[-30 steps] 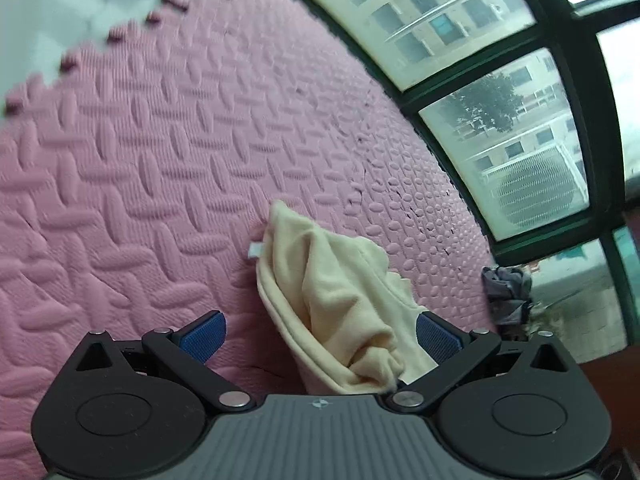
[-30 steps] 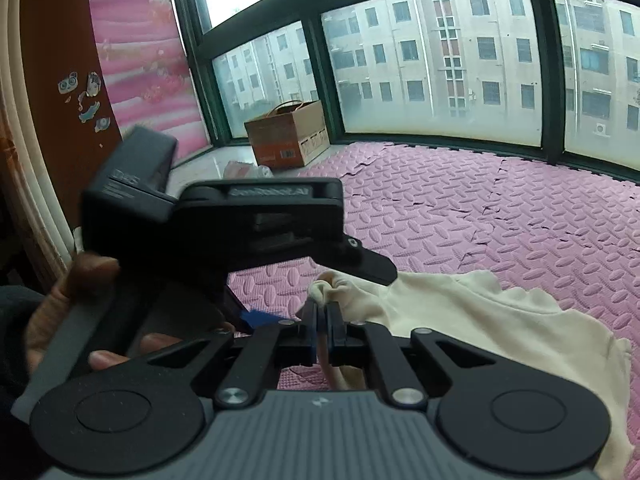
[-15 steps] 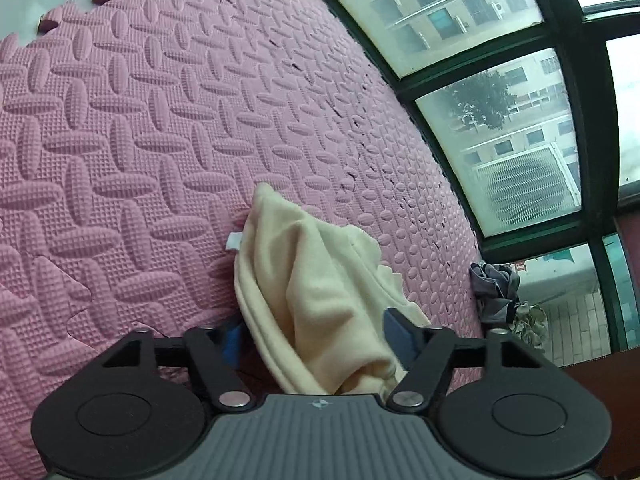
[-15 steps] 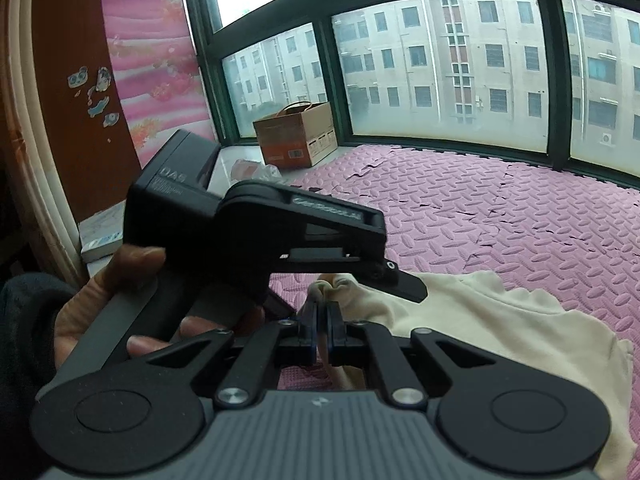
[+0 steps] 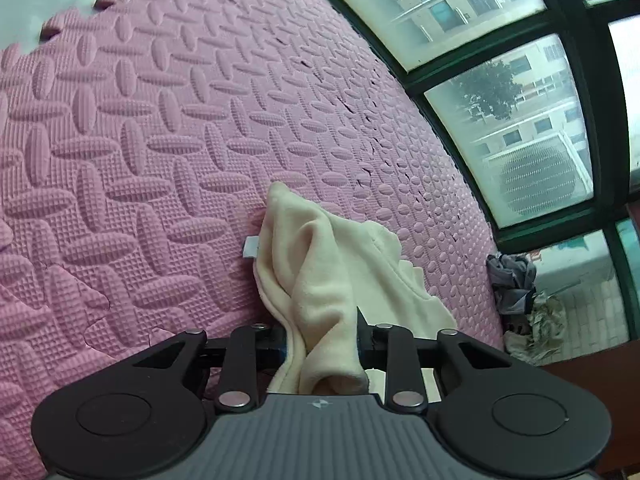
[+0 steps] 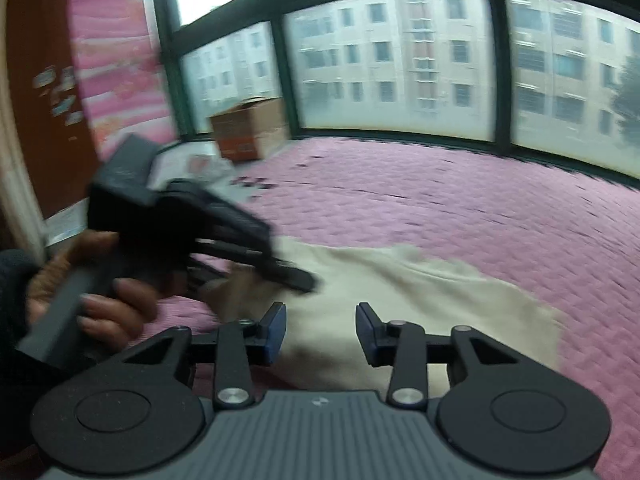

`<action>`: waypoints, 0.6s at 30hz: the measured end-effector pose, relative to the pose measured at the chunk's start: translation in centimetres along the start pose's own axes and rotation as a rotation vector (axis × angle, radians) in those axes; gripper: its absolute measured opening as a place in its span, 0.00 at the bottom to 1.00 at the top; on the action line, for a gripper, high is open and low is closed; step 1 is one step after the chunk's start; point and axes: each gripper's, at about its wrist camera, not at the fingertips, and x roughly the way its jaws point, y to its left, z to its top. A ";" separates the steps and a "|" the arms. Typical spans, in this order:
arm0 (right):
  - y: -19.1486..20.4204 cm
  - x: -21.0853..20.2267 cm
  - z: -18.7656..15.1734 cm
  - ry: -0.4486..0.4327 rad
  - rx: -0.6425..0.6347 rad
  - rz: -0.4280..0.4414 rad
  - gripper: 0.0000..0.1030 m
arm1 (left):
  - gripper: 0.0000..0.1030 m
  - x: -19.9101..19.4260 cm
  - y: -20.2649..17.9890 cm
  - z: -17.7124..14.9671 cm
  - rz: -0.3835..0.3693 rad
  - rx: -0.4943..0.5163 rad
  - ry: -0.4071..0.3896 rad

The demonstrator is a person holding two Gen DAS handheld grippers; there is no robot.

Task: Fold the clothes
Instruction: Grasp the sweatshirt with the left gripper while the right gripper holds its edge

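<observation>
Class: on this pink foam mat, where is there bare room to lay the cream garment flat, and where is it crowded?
Bare pink foam mat stretches between the cream garment and the dark-framed windows. Crowded: the near left, where the left gripper closes around bunched cloth, and the cardboard box corner.

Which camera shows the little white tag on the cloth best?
The left wrist view. There the tag pokes out sharp from the edge of the cloth on the pink mat. The right wrist view is blurry and shows only the cloth, no tag.
</observation>
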 end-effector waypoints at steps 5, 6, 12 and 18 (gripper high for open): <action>-6.0 -1.3 -1.2 0.000 0.150 -0.156 0.43 | 0.29 0.0 -0.7 -0.3 0.030 0.047 -0.010; -7.2 -1.4 -1.5 0.003 0.176 -0.179 0.43 | 0.29 0.0 -0.8 -0.3 0.036 0.055 -0.012; -12.1 -0.4 -2.8 0.055 0.324 -0.223 0.48 | 0.30 0.1 -1.7 -0.7 0.074 0.108 -0.024; -13.6 0.9 -3.4 0.054 0.416 -0.171 0.49 | 0.30 0.3 -2.3 -0.8 0.100 0.136 -0.025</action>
